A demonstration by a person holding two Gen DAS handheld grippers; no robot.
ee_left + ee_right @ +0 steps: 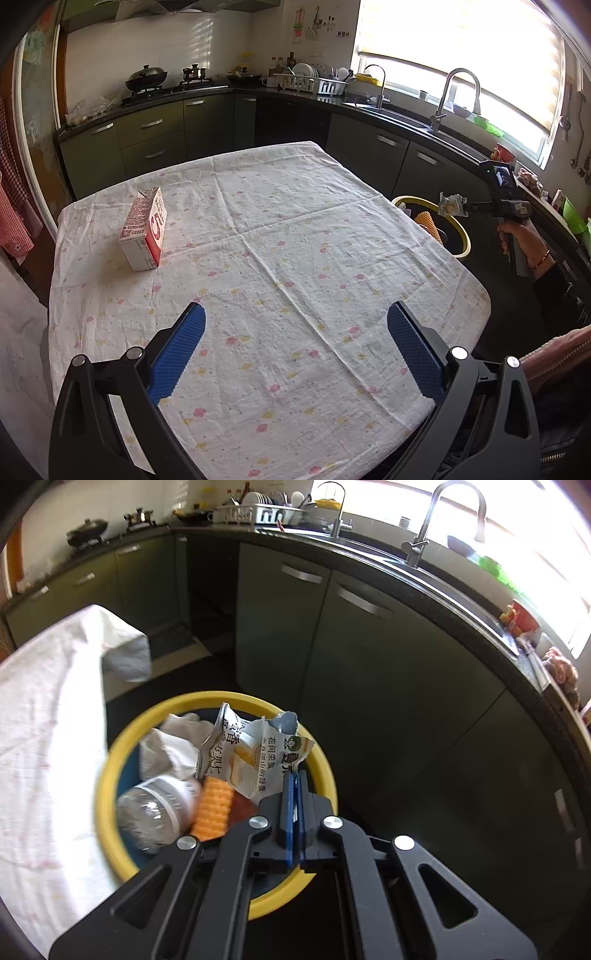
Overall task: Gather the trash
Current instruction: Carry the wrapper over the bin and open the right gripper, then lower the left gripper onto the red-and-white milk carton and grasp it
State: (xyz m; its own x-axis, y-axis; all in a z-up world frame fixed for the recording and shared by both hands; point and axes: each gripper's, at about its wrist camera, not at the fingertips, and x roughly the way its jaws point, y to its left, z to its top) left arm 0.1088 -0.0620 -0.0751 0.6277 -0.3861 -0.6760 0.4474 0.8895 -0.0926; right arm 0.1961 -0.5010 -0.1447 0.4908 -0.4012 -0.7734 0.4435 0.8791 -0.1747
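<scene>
My right gripper (pixel 294 773) is shut on a torn white snack wrapper (pixel 255 755) and holds it over the yellow-rimmed trash bin (pixel 105 771). In the bin lie a crumpled tissue (pixel 168 747), a clear plastic bottle (pixel 155 812) and an orange ridged piece (pixel 213 808). In the left wrist view that gripper (pixel 466 207) hangs above the bin (pixel 460 225) beyond the table's right edge, the wrapper (pixel 450 205) at its tip. My left gripper (pixel 295 321) is open over the flowered tablecloth (pixel 266 258), with nothing between its blue pads. A red and white carton (pixel 144 230) stands at the table's left.
Dark green cabinets (pixel 332 635) and a black counter with a sink and tap (pixel 456 92) run behind the bin. A dish rack (pixel 314 83) and a stove with a wok (pixel 146 79) stand at the back. A person's hand (pixel 524 240) grips the right tool.
</scene>
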